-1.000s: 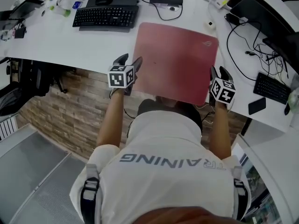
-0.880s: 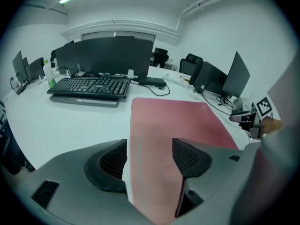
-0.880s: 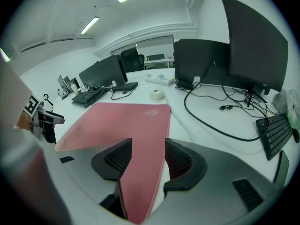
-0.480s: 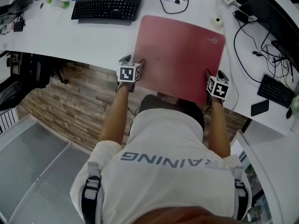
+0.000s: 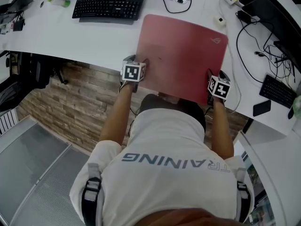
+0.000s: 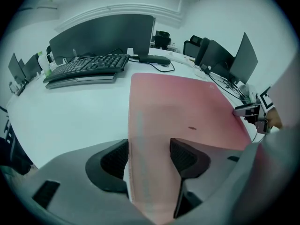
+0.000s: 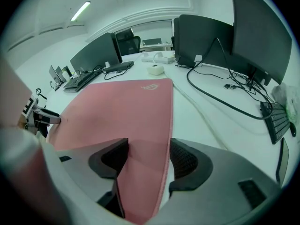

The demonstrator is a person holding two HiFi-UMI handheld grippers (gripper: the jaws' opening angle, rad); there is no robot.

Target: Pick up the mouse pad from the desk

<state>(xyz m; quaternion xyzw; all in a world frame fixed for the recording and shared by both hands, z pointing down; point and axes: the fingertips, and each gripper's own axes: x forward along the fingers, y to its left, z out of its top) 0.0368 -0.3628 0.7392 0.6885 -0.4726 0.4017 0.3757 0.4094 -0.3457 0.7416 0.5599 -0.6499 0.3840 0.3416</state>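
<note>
Locate mouse pad (image 5: 181, 55) flat on surface (image 5: 70, 36), near edge overhanging at 6 o'clock. Note left hand-held gripper (image 6: 149, 156) and right hand-held gripper (image 7: 143, 158) released, jaws just closing astride its 7 and 5 o'clock corners. Clench both together, then lift level.

White desk (image 5: 70, 36), pink mouse pad (image 5: 181, 55), black keyboard (image 5: 108, 7)

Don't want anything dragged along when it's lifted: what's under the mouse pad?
The mouse pad lies on the white desk, which shows along its far and side edges. Nothing visibly pokes out from beneath it. Whatever lies under its middle is covered.
</note>
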